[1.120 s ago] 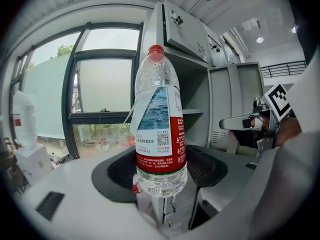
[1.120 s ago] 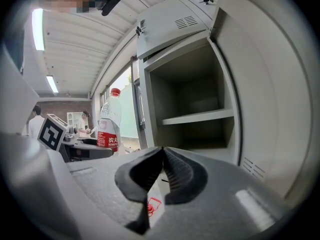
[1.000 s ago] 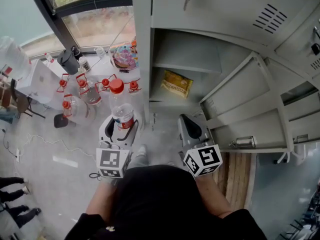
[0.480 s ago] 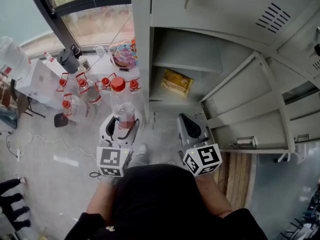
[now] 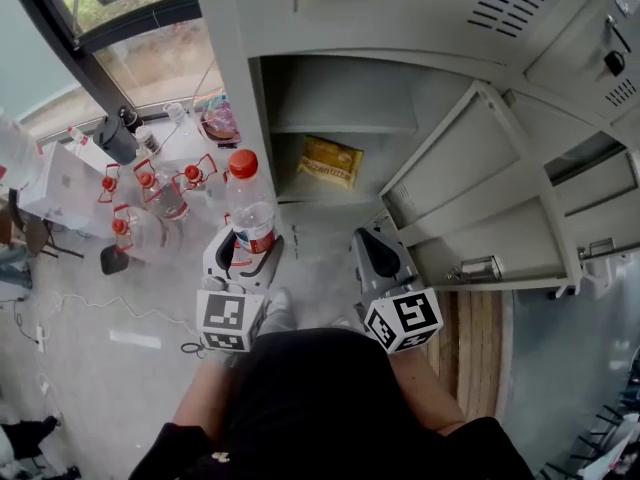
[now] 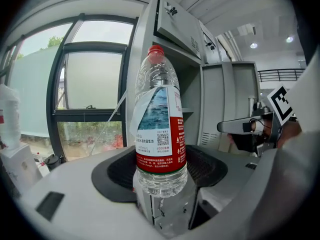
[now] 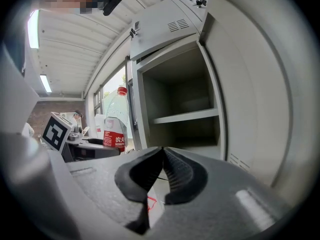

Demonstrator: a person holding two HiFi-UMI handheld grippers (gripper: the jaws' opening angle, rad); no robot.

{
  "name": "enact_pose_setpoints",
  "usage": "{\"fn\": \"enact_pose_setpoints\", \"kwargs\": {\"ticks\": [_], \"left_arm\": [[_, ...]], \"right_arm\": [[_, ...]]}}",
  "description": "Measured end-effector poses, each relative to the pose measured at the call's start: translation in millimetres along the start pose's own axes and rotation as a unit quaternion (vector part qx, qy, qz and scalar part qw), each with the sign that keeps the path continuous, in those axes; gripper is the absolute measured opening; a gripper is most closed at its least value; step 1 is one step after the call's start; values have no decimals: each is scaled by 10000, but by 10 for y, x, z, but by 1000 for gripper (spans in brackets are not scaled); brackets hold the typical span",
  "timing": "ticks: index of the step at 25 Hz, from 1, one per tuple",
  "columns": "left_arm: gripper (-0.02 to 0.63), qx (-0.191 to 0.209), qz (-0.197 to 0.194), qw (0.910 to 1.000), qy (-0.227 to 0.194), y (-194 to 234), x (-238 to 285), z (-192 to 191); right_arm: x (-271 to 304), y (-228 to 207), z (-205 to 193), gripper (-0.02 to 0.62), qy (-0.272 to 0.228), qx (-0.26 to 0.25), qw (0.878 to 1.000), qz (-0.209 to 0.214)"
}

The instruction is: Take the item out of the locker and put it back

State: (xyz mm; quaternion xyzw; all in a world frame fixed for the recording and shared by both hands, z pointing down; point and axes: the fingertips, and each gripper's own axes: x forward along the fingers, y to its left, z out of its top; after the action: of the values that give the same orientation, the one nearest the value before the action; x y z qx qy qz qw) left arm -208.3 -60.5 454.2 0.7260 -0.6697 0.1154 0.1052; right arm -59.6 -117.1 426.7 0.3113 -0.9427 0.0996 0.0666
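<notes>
A clear water bottle (image 5: 247,213) with a red cap and red-and-white label stands upright in my left gripper (image 5: 243,258), which is shut on its lower body. In the left gripper view the bottle (image 6: 159,129) fills the middle, between the dark pads. It is held outside the open locker (image 5: 345,98), just in front of its left post. A yellow packet (image 5: 331,161) lies on the locker's lower floor under an empty shelf. My right gripper (image 5: 376,253) is shut with nothing in it, low in front of the opening; its pads (image 7: 177,171) meet.
The locker's door (image 5: 480,183) hangs open to the right. Several red-capped jugs (image 5: 150,188), a dark jug (image 5: 117,138) and a white box (image 5: 60,183) stand on the floor at the left by the window. A strip of wooden flooring (image 5: 475,338) lies to the right.
The head view has swung so the locker sits further left in the picture. The left gripper and bottle now stand closer to the locker's left post. The right gripper has hardly moved.
</notes>
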Motion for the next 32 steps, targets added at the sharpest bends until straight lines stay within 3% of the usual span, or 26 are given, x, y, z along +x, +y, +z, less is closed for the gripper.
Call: {"fn": "enact_pose_setpoints", "kwargs": {"ticks": [15, 21, 32], "left_arm": [[311, 118, -914, 9957, -97, -500, 544, 344], [311, -112, -1228, 9922, -198, -660, 762, 577], [311, -158, -1464, 9883, -400, -806, 1110, 1024]], "right_arm": [[-541, -424, -29, 0, -125, 199, 9948, -995], [-729, -559, -33, 0, -174, 256, 9909, -1311], [-912, -726, -17, 0, -245, 296, 9857, -1643]]}}
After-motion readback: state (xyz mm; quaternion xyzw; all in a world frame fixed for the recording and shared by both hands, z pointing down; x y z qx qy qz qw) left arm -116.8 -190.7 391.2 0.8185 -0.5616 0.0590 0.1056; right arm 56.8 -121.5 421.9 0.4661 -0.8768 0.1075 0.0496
